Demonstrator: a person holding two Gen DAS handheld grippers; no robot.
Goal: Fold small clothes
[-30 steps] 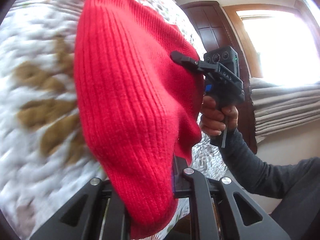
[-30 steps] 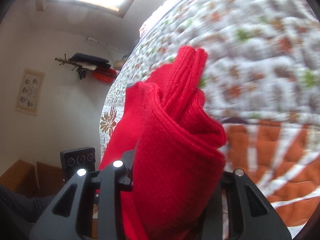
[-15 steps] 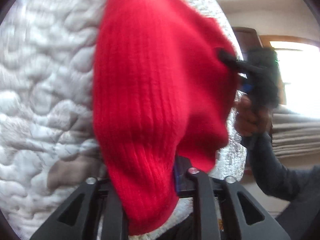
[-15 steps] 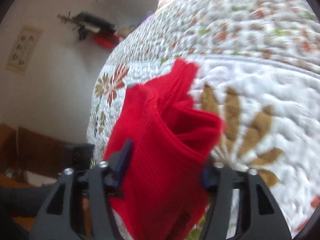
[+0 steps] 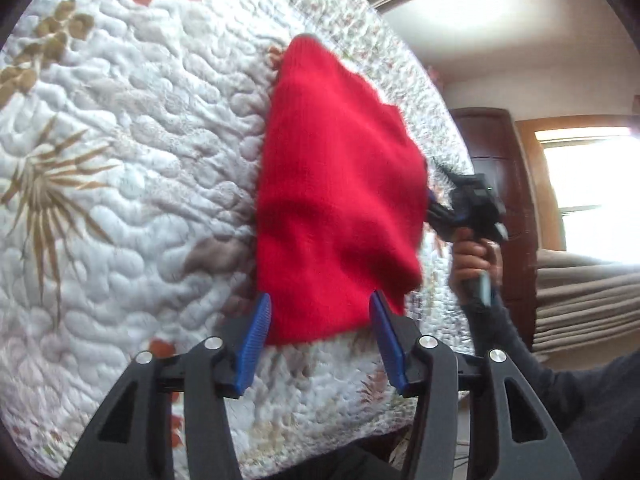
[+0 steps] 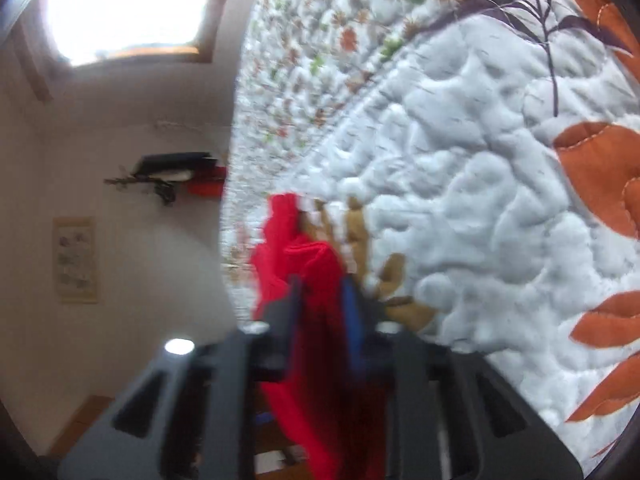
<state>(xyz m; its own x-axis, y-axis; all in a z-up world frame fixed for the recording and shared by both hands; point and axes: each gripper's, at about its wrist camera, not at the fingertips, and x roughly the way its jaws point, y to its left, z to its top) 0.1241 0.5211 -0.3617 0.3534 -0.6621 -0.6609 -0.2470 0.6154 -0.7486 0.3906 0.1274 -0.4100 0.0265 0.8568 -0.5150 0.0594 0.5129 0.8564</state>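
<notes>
Left gripper: jaws were spread, the near hem of the red ribbed knit garment lying between them, ungripped. Garment: was laid on the white quilted floral bedspread, doubled over as far as could be judged; one fold was taken as made, the release half done. Right gripper: jaws were pinched on the garment's far edge; letting go and smoothing were judged outstanding.
</notes>
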